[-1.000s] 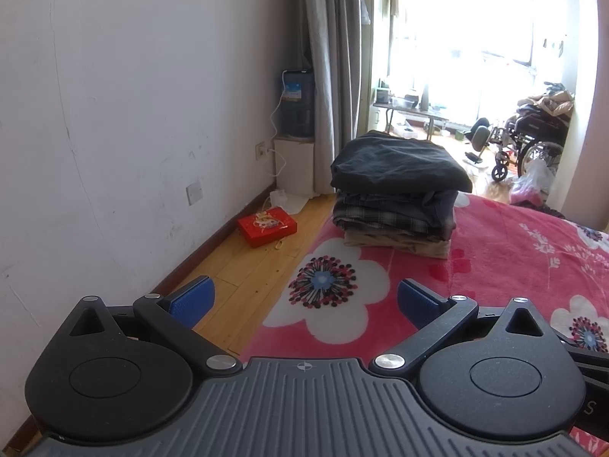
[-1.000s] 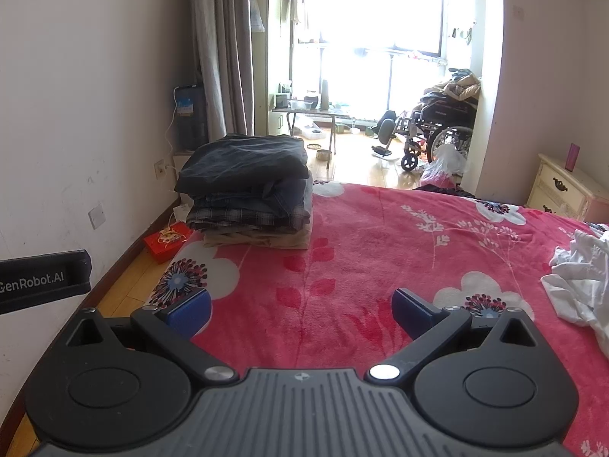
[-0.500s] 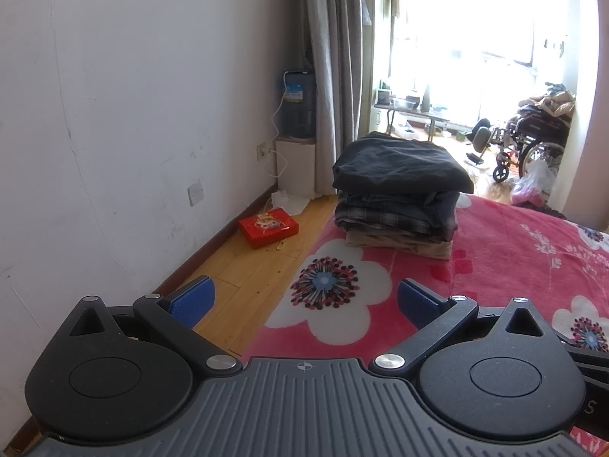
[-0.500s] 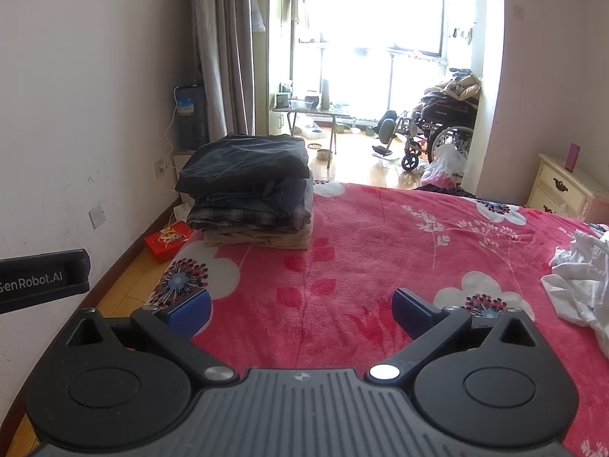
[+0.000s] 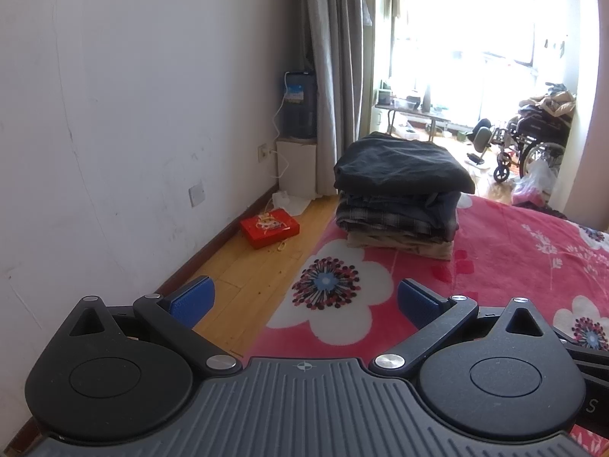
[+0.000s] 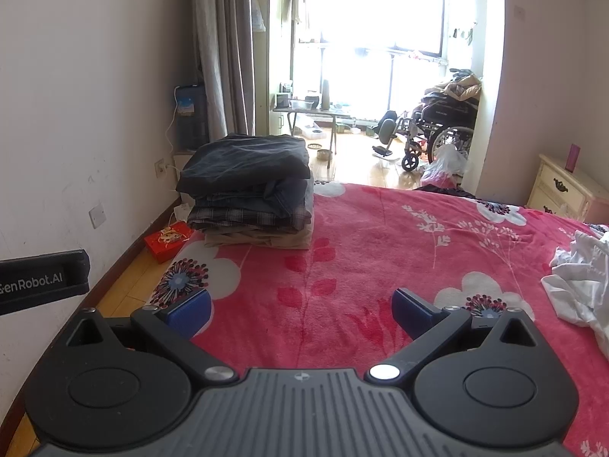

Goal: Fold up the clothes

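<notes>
"GenRobot.AI" stands in white on the black bar (image 6: 42,281).

The fleecy red flower-printed blanket (image 6: 380,236) looks soft and matt, and on it the stack of folded cloth garments (image 6: 249,194) runs from dark smooth fabric on top through checked weave to tan cloth. Beside the blanket, the yellow wooden plank floor (image 5: 243,266) has a slight sheen, the red cardboard box (image 5: 269,227) on it looks glossy, and the crumpled white cloth (image 6: 582,285) is thin and creased.

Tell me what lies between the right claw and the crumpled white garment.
Only bare red floral blanket. In the right wrist view, nothing sits between the open right claw and the crumpled white garment.
</notes>
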